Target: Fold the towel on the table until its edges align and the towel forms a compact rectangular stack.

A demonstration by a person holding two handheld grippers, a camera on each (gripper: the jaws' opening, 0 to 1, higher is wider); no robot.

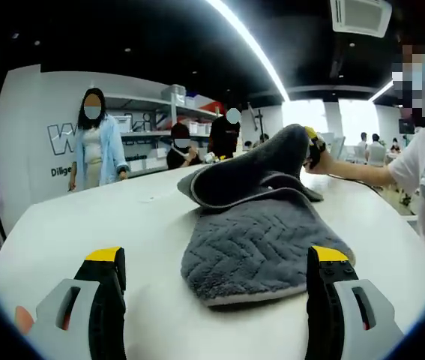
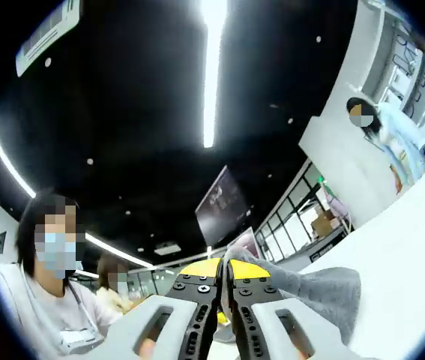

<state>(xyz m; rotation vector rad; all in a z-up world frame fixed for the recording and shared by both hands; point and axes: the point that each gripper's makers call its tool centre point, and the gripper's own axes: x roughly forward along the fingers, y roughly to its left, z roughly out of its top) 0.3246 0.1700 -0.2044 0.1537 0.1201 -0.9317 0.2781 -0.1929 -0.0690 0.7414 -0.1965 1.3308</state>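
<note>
We see our left tongs (image 1: 216, 277) spread wide over the table (image 1: 85, 217), gripping nothing, their tips on either side of the towel's (image 1: 261, 240) near end. Our right tongs (image 2: 225, 271) are clenched on a towel corner, lifting it off the table's far side and over the rest.

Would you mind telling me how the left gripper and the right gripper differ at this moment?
The left gripper has its jaws wide apart and holds nothing, while the right gripper is closed on an edge of the grey towel. The left gripper sits low over the white table, short of the towel's near end; the right gripper holds the towel's far part lifted and folded over. Both have grey jaws with yellow tips.
</note>
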